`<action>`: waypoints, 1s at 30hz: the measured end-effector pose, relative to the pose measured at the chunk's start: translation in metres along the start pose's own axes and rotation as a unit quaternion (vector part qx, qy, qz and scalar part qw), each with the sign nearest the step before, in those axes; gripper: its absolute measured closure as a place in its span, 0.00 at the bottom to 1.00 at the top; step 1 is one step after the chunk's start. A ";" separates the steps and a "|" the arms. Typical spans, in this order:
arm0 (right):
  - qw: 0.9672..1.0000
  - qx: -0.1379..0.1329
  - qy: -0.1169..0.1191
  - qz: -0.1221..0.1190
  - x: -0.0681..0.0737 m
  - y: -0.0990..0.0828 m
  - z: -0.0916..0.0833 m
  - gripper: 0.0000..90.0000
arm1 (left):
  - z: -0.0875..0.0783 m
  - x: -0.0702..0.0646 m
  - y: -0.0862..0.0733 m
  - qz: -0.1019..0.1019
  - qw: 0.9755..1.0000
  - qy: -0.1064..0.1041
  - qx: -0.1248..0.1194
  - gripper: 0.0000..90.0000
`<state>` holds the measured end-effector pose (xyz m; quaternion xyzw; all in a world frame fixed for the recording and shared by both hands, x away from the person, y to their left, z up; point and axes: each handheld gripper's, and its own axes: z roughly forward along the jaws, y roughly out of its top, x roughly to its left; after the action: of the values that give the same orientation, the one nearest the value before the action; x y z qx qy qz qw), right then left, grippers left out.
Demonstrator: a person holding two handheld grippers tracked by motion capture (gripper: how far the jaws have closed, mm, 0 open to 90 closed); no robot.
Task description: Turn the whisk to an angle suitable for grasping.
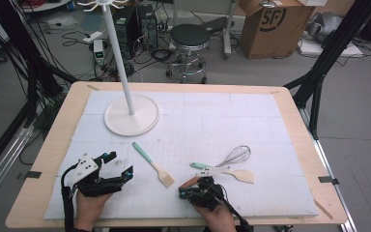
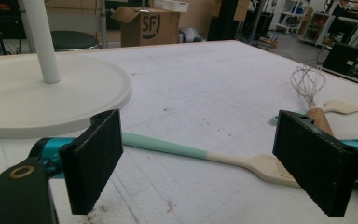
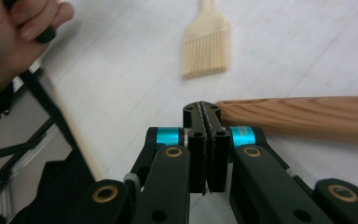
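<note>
- High view: the right tongs (image 1: 189, 192) sit at the near edge of the tabletop (image 1: 290, 104), jaws pressed together and empty. Their tip is beside the near, brown end of a wooden handle (image 1: 189, 182), which I take to be the thing being worked on. From the tongs the handle runs away and to the right, toward a cluster of utensils: a whisk (image 1: 235, 155), a white-handled tool with a mint end (image 1: 207, 169) and a pale spatula (image 1: 241, 176). The right hand is much the nearer to it.
- High view, other side: the left tongs (image 1: 117, 165) rest spread near the left front edge. A brush (image 1: 153, 164) lies between the two hands, its mint handle pointing away and left and its bristles toward the person.
- Left gripper view: the left jaws stand wide apart with nothing between the pads. The brush (image 2: 205, 155) lies crosswise just beyond them, with its bristle end behind the right-hand pad. The round base of a stand (image 2: 51, 100) is ahead on the left; the whisk (image 2: 307, 84) is far right.
- Right gripper view: the right jaws are shut flat on each other. The wooden handle (image 3: 303, 116) lies just beyond and to the right of the tip, its long axis crosswise to the jaws; I cannot tell whether it touches them. The brush bristles (image 3: 206, 55) lie farther ahead. To grasp the handle, the jaws would probably need to open and shift right.
- Surface and room: a white padded sheet covers the wood tabletop. Beyond it are a stool (image 1: 189, 36), a cardboard box (image 1: 276, 24), cables and black frame legs.
</note>
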<state>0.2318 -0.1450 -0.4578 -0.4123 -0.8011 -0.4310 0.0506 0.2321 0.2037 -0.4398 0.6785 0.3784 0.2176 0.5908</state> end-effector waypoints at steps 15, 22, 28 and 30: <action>0.999 0.021 -0.016 -0.023 0.002 0.009 0.008 1.00 | 0.000 0.000 0.000 0.002 1.000 -0.001 0.001 0.18; 0.998 0.021 -0.041 -0.048 0.003 0.015 0.011 1.00 | 0.000 0.000 0.000 0.001 1.000 0.000 0.001 0.18; 0.997 0.024 -0.052 -0.053 -0.002 0.027 0.018 1.00 | -0.001 0.001 0.000 0.000 1.000 0.003 -0.001 0.18; 0.997 0.023 -0.053 -0.053 -0.002 0.027 0.018 1.00 | -0.001 0.001 0.000 -0.002 1.000 0.002 -0.002 0.18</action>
<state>0.2576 -0.1252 -0.4527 -0.3907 -0.8330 -0.3918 -0.0052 0.2320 0.2050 -0.4398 0.6762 0.3806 0.2189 0.5916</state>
